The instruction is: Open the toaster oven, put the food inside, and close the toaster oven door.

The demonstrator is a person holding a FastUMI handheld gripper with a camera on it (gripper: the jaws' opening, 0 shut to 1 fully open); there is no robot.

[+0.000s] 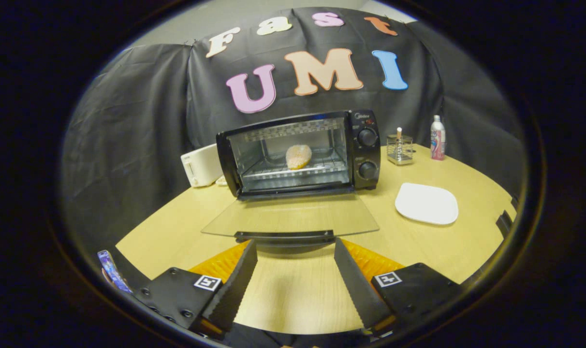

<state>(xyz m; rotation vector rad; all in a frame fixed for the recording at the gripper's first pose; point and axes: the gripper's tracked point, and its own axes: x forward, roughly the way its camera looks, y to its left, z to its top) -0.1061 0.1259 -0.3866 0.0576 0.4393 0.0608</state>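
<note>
A black toaster oven [365, 150] stands at the back of the wooden table [177, 227]. Its glass door [290, 216] hangs fully open and lies flat toward me, the black handle [284, 237] at its near edge. A pale, breaded piece of food [298, 156] rests on the wire rack inside the oven. My gripper [295, 249] is open, with its two fingertips just short of the door handle and spread about as wide as the handle. Nothing is between the fingers.
A white plate [426, 203] lies to the right of the oven door. A glass holder [400, 148] and a bottle [437, 137] stand at the back right. A white appliance [202, 165] sits left of the oven. A phone [113, 270] lies beside my left finger.
</note>
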